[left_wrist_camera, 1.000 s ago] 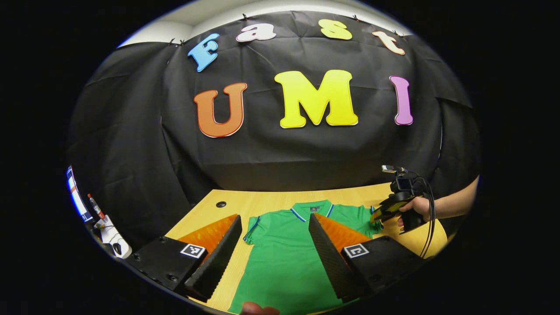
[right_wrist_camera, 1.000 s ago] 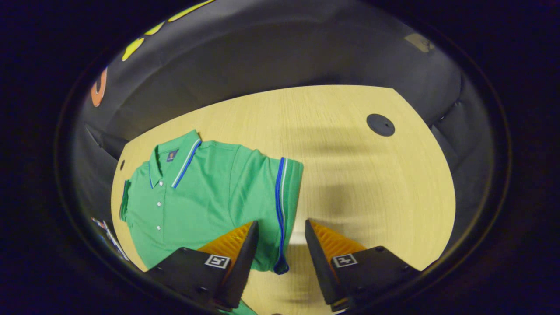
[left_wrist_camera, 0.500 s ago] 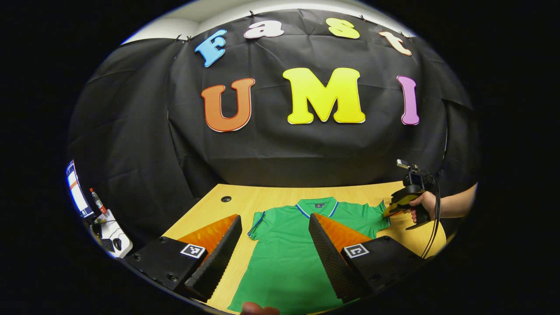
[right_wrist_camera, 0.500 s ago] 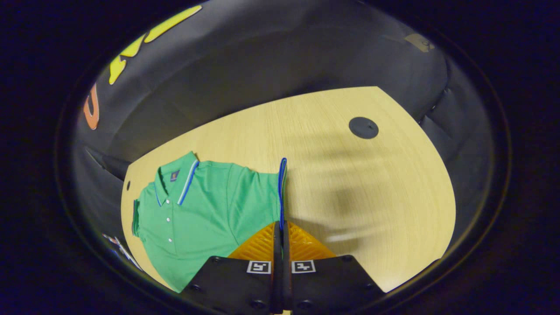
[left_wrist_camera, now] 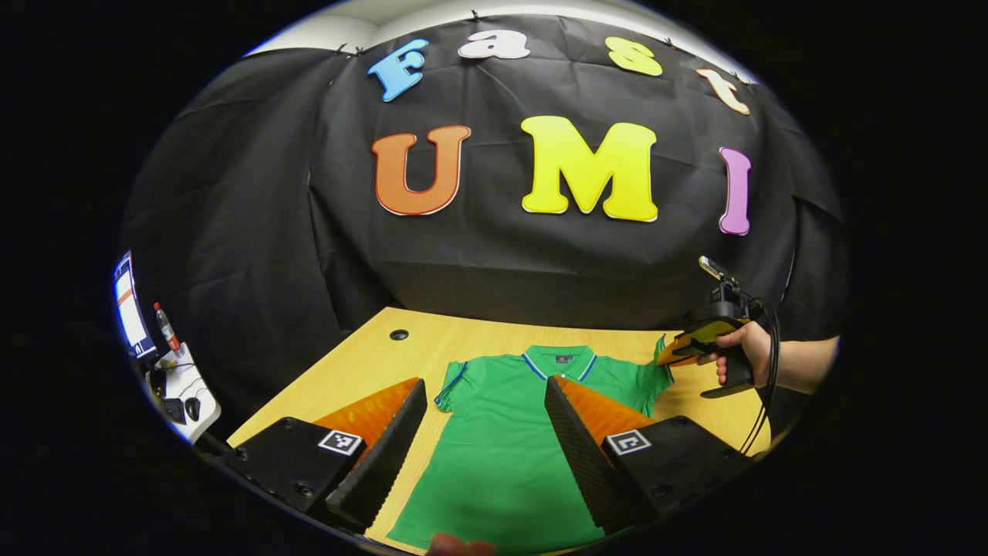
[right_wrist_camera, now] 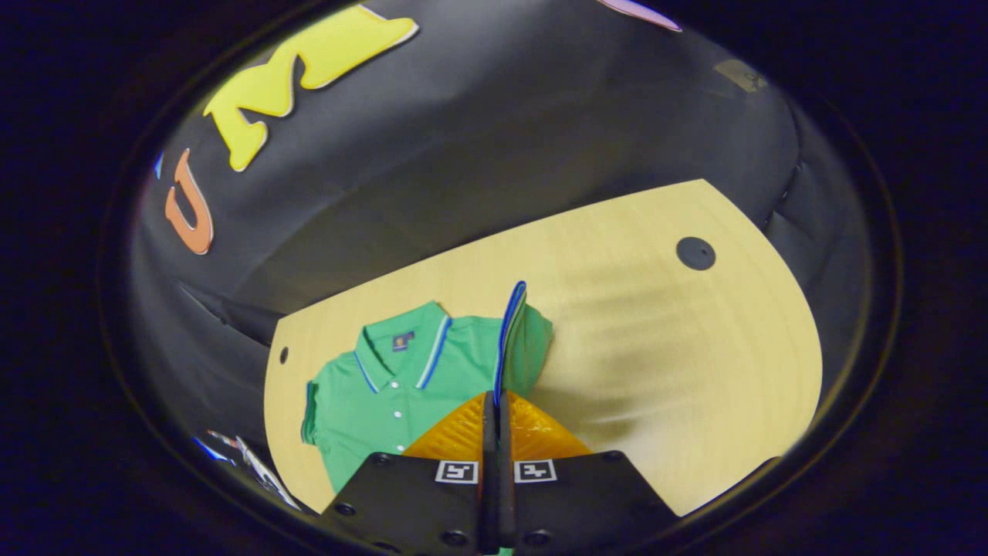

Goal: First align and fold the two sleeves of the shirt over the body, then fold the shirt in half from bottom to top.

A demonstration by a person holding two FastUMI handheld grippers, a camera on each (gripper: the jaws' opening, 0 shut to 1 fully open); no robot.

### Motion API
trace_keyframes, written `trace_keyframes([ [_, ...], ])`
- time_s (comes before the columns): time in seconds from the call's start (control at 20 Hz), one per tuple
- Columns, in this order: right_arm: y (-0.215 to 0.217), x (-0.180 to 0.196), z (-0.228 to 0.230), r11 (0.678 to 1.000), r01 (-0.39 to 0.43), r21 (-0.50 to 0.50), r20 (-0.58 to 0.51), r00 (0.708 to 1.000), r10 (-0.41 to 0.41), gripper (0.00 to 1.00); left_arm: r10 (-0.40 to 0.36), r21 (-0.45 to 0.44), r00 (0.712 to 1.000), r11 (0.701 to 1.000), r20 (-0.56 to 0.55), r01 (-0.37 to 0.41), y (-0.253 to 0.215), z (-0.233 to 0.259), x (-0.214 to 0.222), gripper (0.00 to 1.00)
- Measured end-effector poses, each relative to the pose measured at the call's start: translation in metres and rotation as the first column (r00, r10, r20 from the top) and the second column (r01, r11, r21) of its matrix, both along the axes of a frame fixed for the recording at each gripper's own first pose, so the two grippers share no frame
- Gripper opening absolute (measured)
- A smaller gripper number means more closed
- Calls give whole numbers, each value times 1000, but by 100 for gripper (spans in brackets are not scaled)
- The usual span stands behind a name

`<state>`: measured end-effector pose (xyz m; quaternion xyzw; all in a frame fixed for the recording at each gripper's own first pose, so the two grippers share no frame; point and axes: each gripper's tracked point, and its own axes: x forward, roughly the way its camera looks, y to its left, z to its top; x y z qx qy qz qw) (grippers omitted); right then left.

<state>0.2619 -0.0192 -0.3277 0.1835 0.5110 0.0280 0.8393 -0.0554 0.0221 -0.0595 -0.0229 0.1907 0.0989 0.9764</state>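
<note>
Shirt (left_wrist_camera: 502,455) spread flat on table (left_wrist_camera: 363,367), seen between wide-apart fingers of left gripper (left_wrist_camera: 486,432). Right gripper (right_wrist_camera: 494,432) clenched on raised sleeve (right_wrist_camera: 513,340); hand (left_wrist_camera: 745,351) gripping it seen from left gripper view.

Recording booth — black cloth wall (left_wrist_camera: 494,262)

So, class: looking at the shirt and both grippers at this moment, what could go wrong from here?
1. The right gripper pinches just the sleeve by its striped cuff; that narrow hold might slip.
2. Lifting could drag the shirt askew on the table.
3. The left gripper hangs open above the body, so nothing pins it.
</note>
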Motion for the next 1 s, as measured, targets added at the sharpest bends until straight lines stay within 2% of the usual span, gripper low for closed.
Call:
trace_keyframes([
  [0.35, 86, 7, -26, 998, -63, -16, -37, 997, 62, 2, 94, -4, 996, 996, -4, -94, 16, 0, -9, 99],
  [0.45, 114, 7, -35, 998, -57, 6, -65, 996, 57, 2, 125, -19, 992, 992, -5, -125, 17, -2, -11, 99],
  [0.65, 137, 9, -57, 996, -79, -32, -87, 993, 76, 0, 167, -18, 986, 986, -7, -167, 22, -2, -16, 99],
  [0.8, 159, 11, -58, 998, -60, 17, -83, 995, 62, 13, 187, -11, 982, 982, -4, -187, 27, -1, -18, 99],
  [0.85, 164, 11, -53, 997, -64, 40, -72, 995, 67, 8, 187, -14, 982, 982, -6, -187, 27, -1, -17, 99],
  [1.0, 157, 9, -30, 996, -84, 26, -10, 996, 85, 61, 174, -15, 985, 985, 0, -174, 26, 0, -15, 99],
])
